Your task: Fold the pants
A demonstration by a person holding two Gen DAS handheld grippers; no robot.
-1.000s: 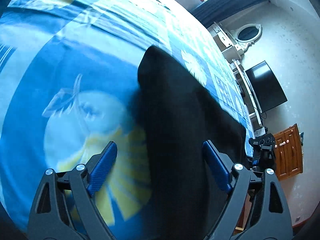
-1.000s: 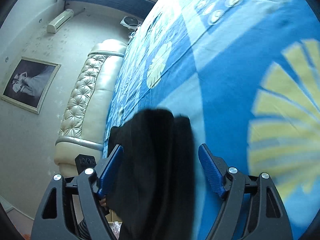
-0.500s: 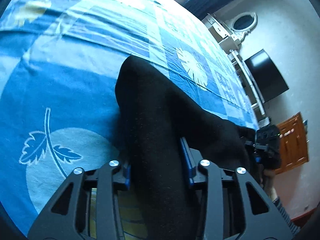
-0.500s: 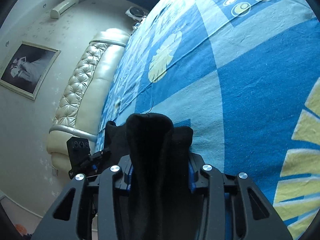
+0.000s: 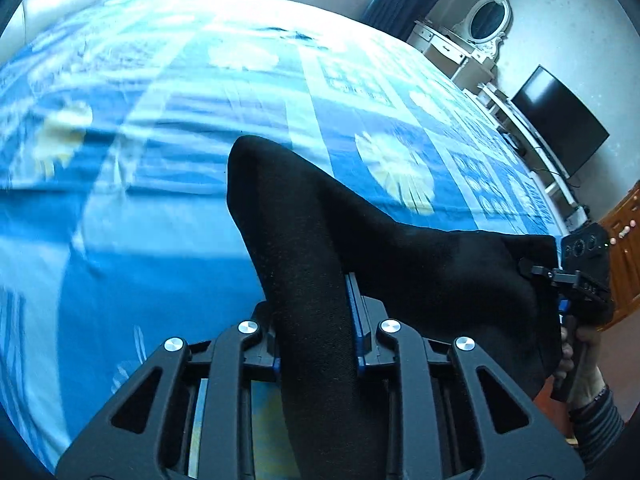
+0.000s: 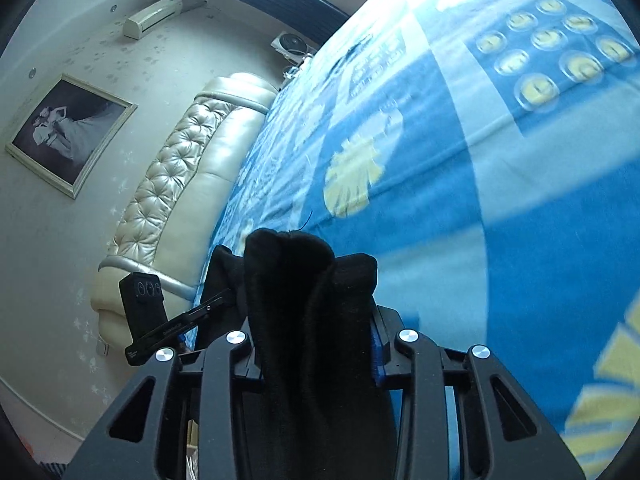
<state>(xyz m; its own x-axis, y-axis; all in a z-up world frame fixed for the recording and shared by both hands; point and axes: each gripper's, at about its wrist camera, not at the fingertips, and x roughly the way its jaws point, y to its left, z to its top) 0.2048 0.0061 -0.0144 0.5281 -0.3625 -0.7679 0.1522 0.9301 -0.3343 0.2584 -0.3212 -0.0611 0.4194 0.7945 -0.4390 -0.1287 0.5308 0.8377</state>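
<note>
The black pants [image 5: 360, 248] are lifted above the blue patterned bedspread [image 5: 160, 200]. My left gripper [image 5: 316, 320] is shut on one end of the fabric, which bunches up between its blue pads. My right gripper [image 6: 316, 320] is shut on the other end of the pants [image 6: 304, 280]. The cloth stretches between the two; the right gripper also shows at the far right of the left wrist view [image 5: 584, 276], and the left gripper at the lower left of the right wrist view [image 6: 160, 316]. The fingertips are hidden by fabric.
The bedspread [image 6: 480, 160] fills most of both views. A padded cream headboard [image 6: 176, 184] runs along the left wall. A dresser with mirror [image 5: 484, 28], a TV [image 5: 560, 120] and a wooden cabinet [image 5: 628, 256] stand beyond the bed's right side.
Both grippers were open around the pants lying on the bed; they closed on the fabric and have lifted it, with the views tilting up toward the room.
</note>
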